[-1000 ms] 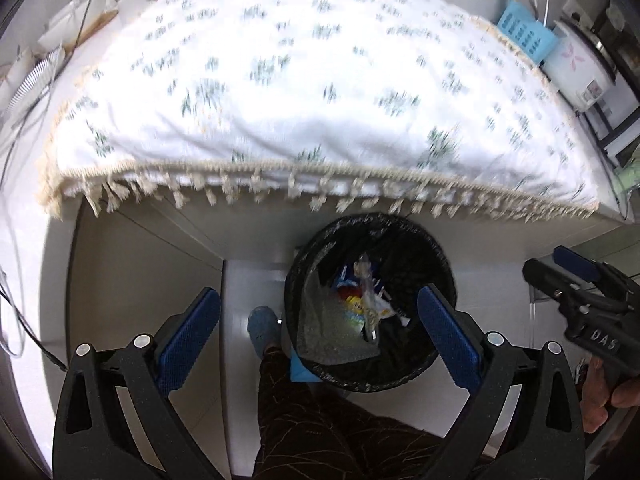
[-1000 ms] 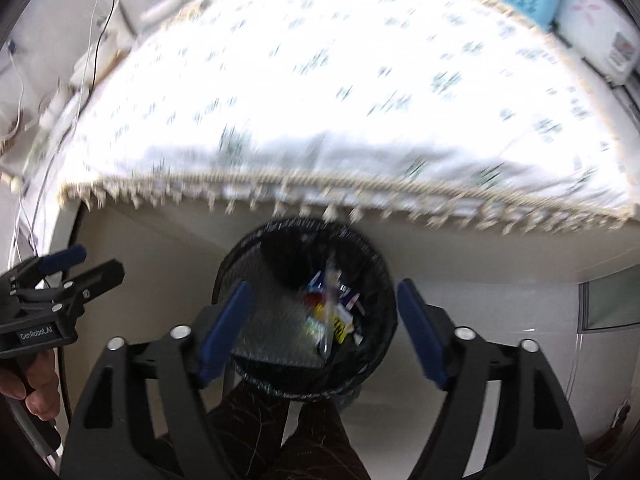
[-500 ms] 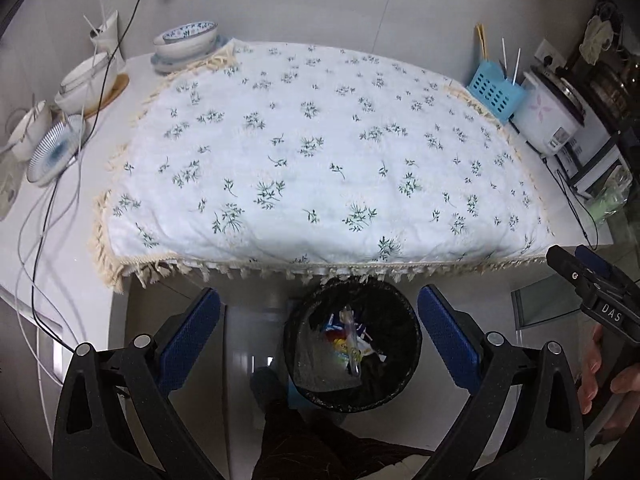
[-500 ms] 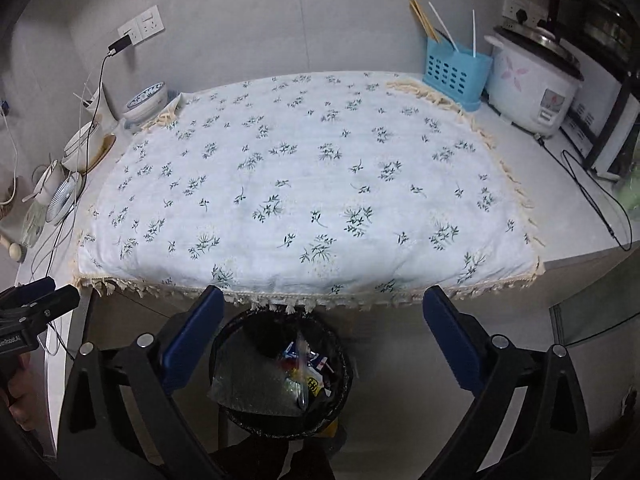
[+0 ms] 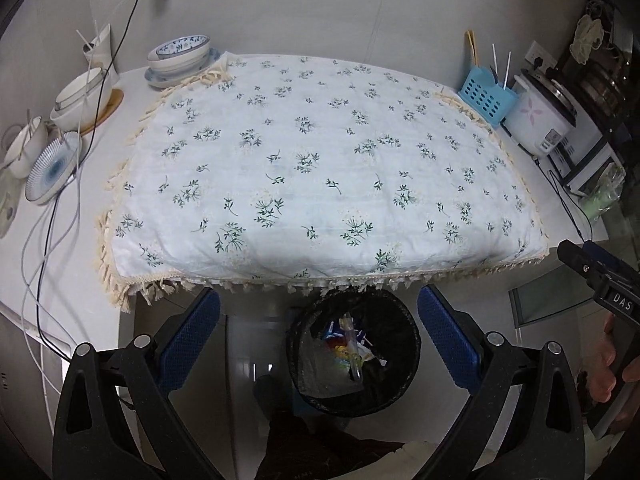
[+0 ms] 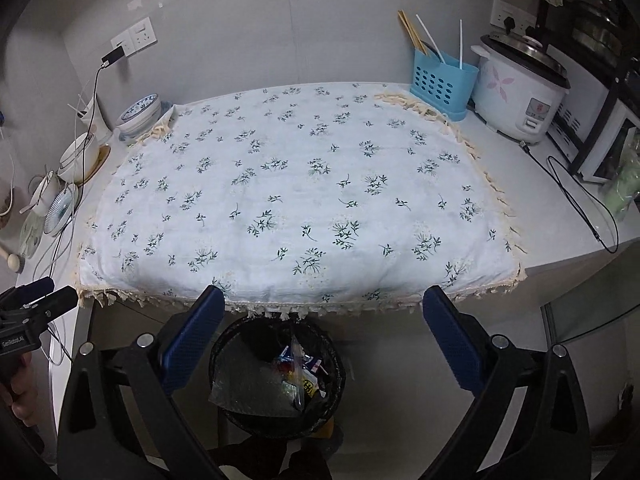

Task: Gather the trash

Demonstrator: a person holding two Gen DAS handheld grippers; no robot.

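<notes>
My left tongs (image 5: 318, 336) and right tongs (image 6: 320, 336) both gaped wide, gripping nothing; the right jaws had just been opening. Wrappers and clear plastic trash (image 6: 296, 376) sat in the round black mesh bin (image 6: 240, 344) on the floor below the floral-clothed surface (image 6: 296, 196).

Black hand-held gripper (image 5: 318, 330) frames, blue textured pads (image 5: 188, 338), silver screws

White letters "DAS" stand on the black right gripper (image 5: 600, 276) (seen from the left wrist). The black left gripper (image 6: 36, 304) carries a small white label, too blurred to read.
</notes>
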